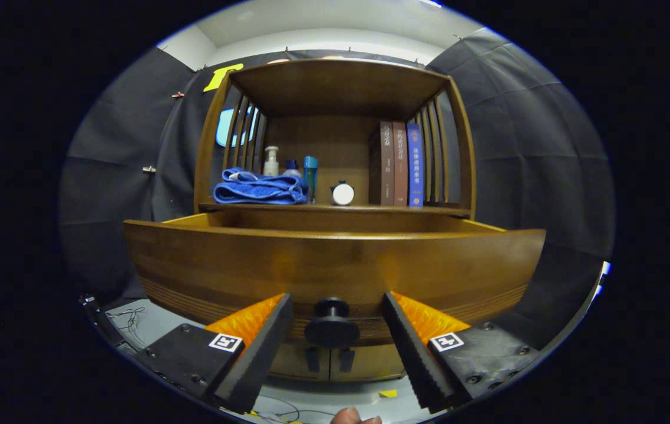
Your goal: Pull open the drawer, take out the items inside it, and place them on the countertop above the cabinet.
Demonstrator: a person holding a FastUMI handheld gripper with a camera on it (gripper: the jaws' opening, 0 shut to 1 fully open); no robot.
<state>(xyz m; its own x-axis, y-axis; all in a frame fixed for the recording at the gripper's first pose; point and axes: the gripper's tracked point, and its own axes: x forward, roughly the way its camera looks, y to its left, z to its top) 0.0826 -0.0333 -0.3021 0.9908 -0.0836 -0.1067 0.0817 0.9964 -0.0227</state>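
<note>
Between the gripper's (332, 330) two spread fingers sits the dark round knob (332, 325) of a wooden drawer (335, 268), untouched on either side; the jaws are released. That drawer is pulled out from the cabinet, and its inside is hidden behind its front panel. On the countertop (335, 208) above, a folded blue towel (260, 188) lies toward the left edge with bottles (290, 168) behind it, a small white round object (343, 194) stands mid-shelf, and three upright books (399, 165) stand toward the right edge.
</note>
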